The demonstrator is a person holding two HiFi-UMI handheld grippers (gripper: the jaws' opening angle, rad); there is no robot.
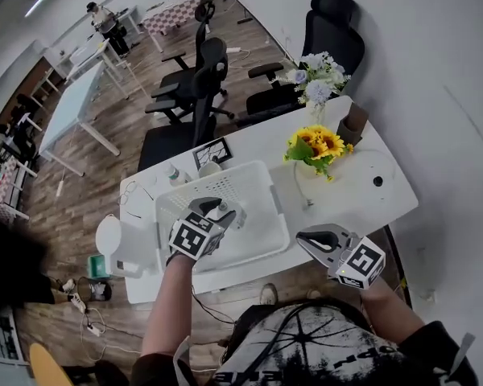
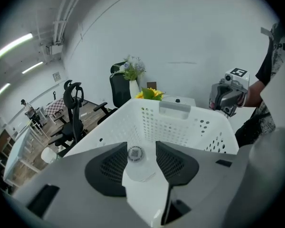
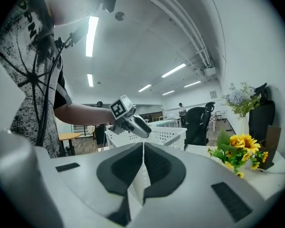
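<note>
Item 1: left gripper [image 1: 229, 214] [image 2: 141, 146]. Its fingers [image 2: 173, 163] stood part-way open and clamped a small white container [image 2: 135, 159] with a round printed label on its cap. It was held over the inside of the white perforated basket [image 1: 225, 174] [image 2: 175, 127].

Item 2: right gripper [image 1: 306, 238] [image 3: 143, 146]. Its fingers [image 3: 164, 167] were pressed together with nothing between them. It hung above the near edge of the white worktop [image 1: 346, 191], to the right of the basket and apart from it.

Item 3: sunflower bunch [image 1: 318, 143] [image 3: 242, 148]. It stood on the worktop beyond the basket, near a vase of pale flowers [image 1: 315, 75].
</note>
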